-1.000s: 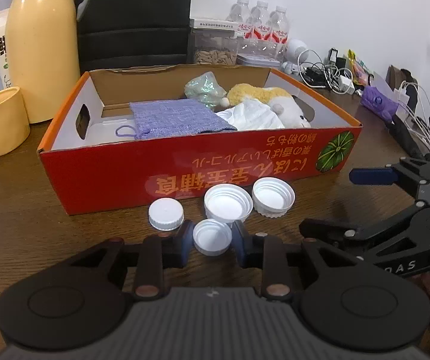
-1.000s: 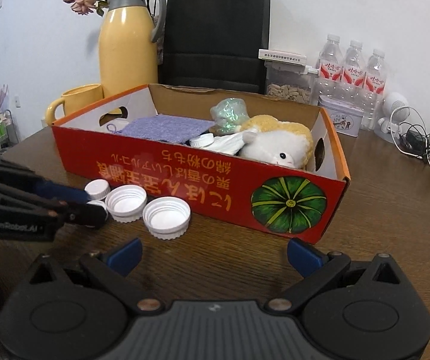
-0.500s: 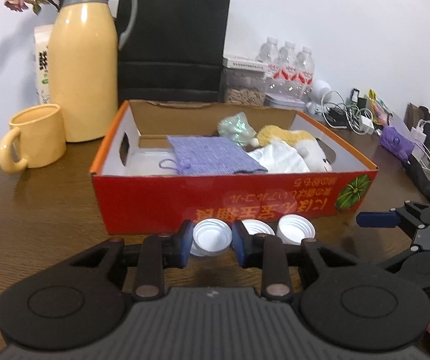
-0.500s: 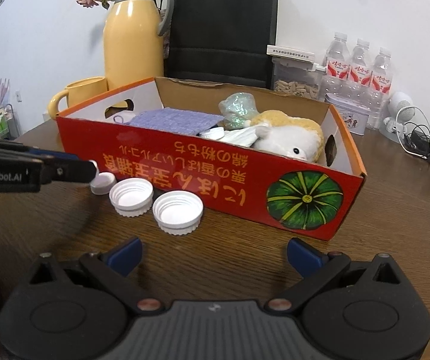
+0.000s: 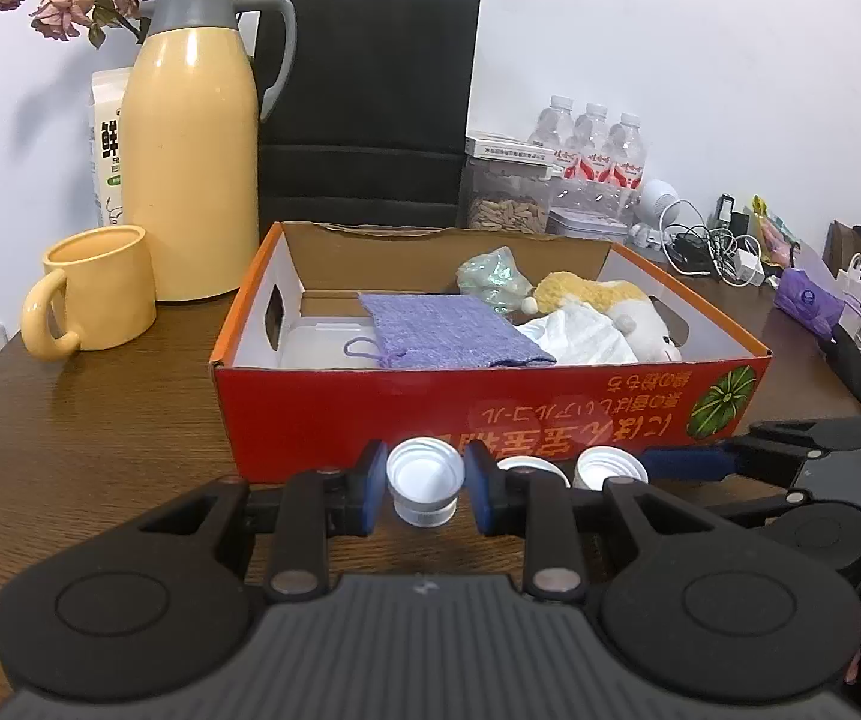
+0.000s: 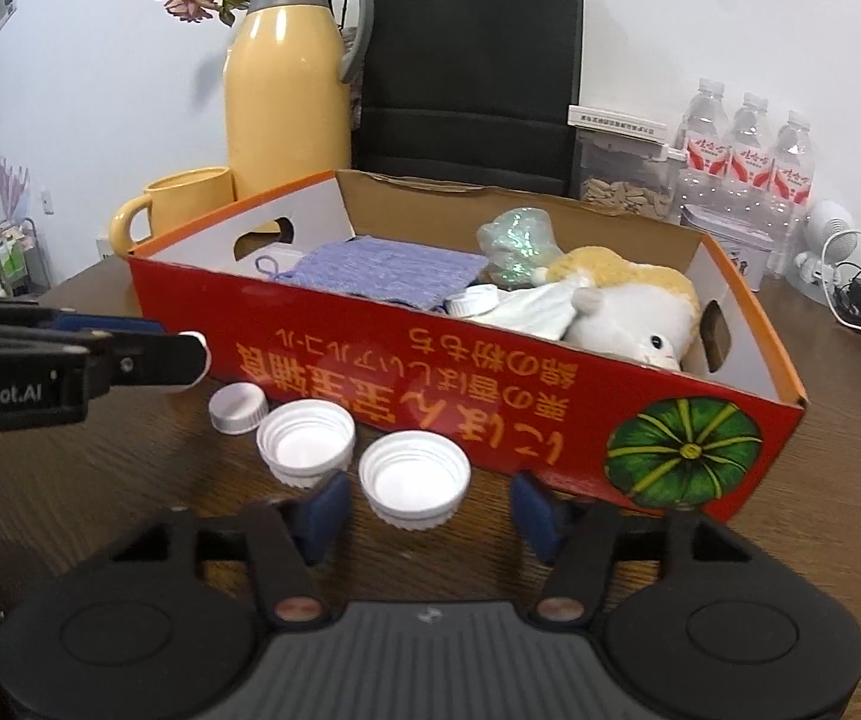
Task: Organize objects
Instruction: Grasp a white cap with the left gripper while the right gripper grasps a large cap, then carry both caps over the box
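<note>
The left gripper (image 5: pixel 424 489) is clamped on a small white plastic bottle cap (image 5: pixel 425 482), open side toward the camera, with both blue pads against its rim; the cap is held clear of the brown wooden table (image 5: pixel 88 420), in front of the red cardboard box (image 5: pixel 490 408) printed with a green pumpkin. The right gripper (image 6: pixel 424 507) has its jaws closing; a wide white screw cap (image 6: pixel 414 476) lies open side up on the table between the blue pads, which stand just off its sides, so no grip is made. A second wide white screw cap (image 6: pixel 306 440) sits just to the left of it, nearly touching; a smaller white cap (image 6: pixel 238 407) lies rim down just beyond that one, near the box's front wall. In the right wrist view the left gripper's black fingers enter from the left edge, above these caps.

Inside the box: a lavender knitted drawstring pouch (image 5: pixel 448 330) at centre, over a clear plastic container; a yellow-and-white plush toy (image 6: pixel 628 300) toward the right end; a white crumpled cloth (image 5: pixel 580 336) against the toy; an iridescent green wrapped item (image 6: pixel 517 246) at the rear wall; one further white cap (image 6: pixel 472 302) beside the cloth.

Behind the box: a tall yellow thermos jug with a grey collar (image 5: pixel 190 144), a yellow ceramic mug (image 5: pixel 97 291), a black paper bag (image 5: pixel 370 102) and three water bottles (image 5: pixel 595 147).
</note>
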